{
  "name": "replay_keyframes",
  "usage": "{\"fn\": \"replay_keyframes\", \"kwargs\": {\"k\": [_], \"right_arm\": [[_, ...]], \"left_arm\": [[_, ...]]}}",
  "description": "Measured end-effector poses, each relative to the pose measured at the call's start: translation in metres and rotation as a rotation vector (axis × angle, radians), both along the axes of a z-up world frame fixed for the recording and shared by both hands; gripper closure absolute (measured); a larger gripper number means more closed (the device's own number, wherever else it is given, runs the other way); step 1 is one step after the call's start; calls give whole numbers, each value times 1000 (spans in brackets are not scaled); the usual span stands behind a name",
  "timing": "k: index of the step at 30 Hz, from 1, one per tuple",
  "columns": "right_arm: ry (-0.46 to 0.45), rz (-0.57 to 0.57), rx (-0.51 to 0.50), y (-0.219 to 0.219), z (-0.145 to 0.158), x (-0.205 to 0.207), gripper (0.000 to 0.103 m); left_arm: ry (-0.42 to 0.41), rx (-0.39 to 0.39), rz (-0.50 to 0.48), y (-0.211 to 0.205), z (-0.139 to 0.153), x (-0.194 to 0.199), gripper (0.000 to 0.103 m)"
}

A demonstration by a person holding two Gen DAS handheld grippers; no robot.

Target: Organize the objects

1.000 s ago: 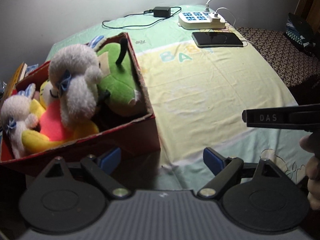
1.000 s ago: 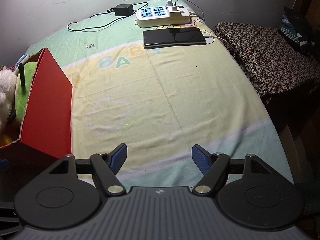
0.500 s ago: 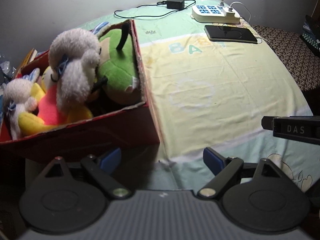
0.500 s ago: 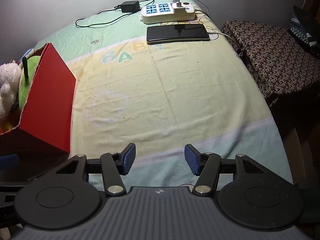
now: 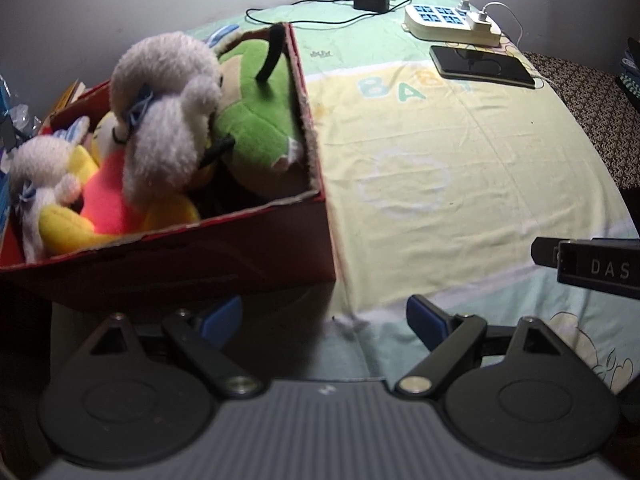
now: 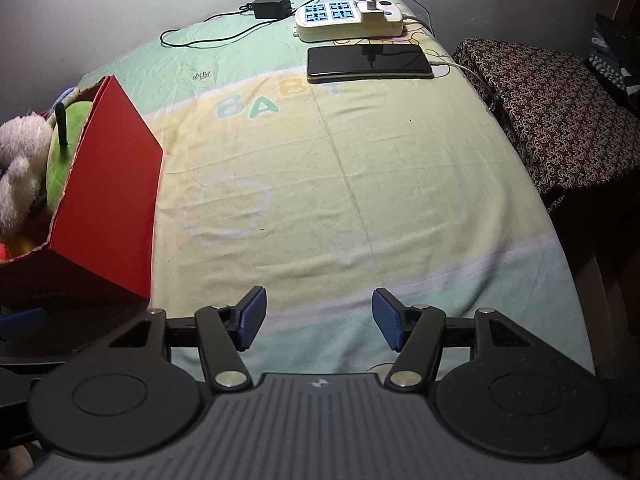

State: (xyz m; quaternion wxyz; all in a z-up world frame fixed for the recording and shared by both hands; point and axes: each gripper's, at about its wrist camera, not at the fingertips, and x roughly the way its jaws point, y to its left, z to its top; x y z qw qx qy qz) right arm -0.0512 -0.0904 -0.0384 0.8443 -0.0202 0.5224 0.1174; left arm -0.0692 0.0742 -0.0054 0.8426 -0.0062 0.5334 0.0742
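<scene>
A red cardboard box (image 5: pixel 192 256) stands at the left of the bed and holds several plush toys: a grey-white one (image 5: pixel 164 112) on top, a green one (image 5: pixel 256 120) at the right wall, a smaller white one (image 5: pixel 40 168) and a yellow and pink one (image 5: pixel 108 208). My left gripper (image 5: pixel 324 316) is open just in front of the box's near right corner, nothing between its blue pads. My right gripper (image 6: pixel 318 322) hovers over the bare sheet to the right of the box (image 6: pixel 108 208); its jaws are opening with nothing between them.
A pale yellow and green sheet (image 6: pixel 340 184) covers the bed. At the far end lie a black phone (image 6: pixel 368 62), a white power strip (image 6: pixel 348 20) and a black adapter with its cable (image 6: pixel 272 6). A dark patterned cloth (image 6: pixel 560 112) lies past the right edge.
The right gripper's jaws narrowed, then widened a little. The left view has turned slightly, so the box and the far end of the bed sit further right in it. The box and toys stayed put.
</scene>
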Motion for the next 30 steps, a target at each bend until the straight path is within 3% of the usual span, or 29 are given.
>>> {"fn": "replay_keyframes", "kwargs": {"k": [30], "right_arm": [[-8,113,-56,55,3,11,40]], "left_arm": [[24,-17,86,30,-3,8,15]]}}
